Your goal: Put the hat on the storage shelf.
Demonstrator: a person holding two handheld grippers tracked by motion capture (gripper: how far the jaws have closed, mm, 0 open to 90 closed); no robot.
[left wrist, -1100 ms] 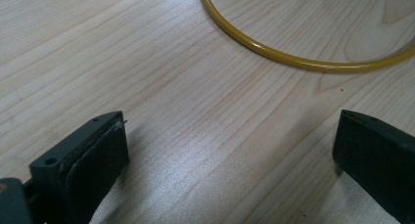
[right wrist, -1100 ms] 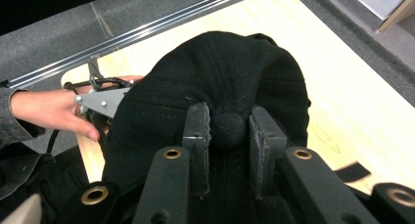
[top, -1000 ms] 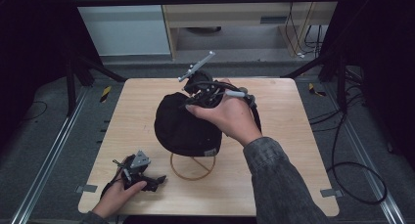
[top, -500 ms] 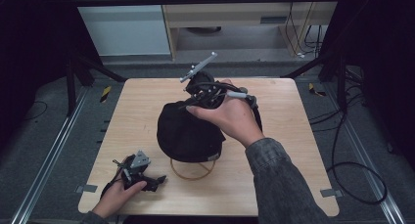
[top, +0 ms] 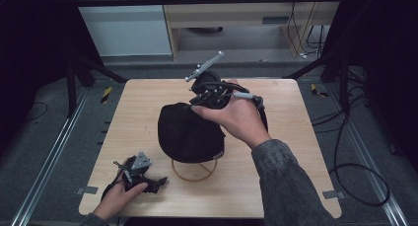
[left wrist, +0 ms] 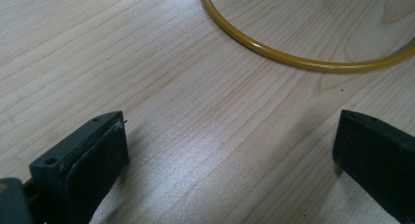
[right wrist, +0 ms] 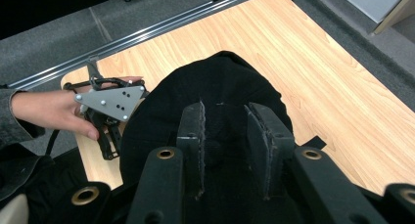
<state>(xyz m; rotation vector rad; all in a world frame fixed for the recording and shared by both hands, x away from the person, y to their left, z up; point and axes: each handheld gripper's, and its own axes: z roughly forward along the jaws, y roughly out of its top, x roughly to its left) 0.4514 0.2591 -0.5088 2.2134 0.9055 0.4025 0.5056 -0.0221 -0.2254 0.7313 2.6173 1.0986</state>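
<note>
A black cap [top: 190, 132] sits over a yellow ring [top: 194, 176] at the middle of the wooden table [top: 296, 152]. My right gripper [top: 195, 106] comes down on the cap's far top side. In the right gripper view its jaws [right wrist: 225, 109] stand close together with the cap's crown [right wrist: 220, 82] bunched between the pads. They have just been opening a little, with the fabric still between them. My left gripper [top: 156, 180] lies on the table at the front left. Its jaws stand wide apart over bare wood [left wrist: 230, 131], near the ring [left wrist: 274, 50].
The left hand and its gripper with the grey plate [right wrist: 110, 104] lie close beside the cap's edge. Bare wood stretches to the right of the cap [right wrist: 342, 87]. Metal rails [top: 44, 162] and cables [top: 355, 181] run along the floor on both sides of the table.
The cap has shifted very slightly under the right gripper. The left hand has stayed put.
</note>
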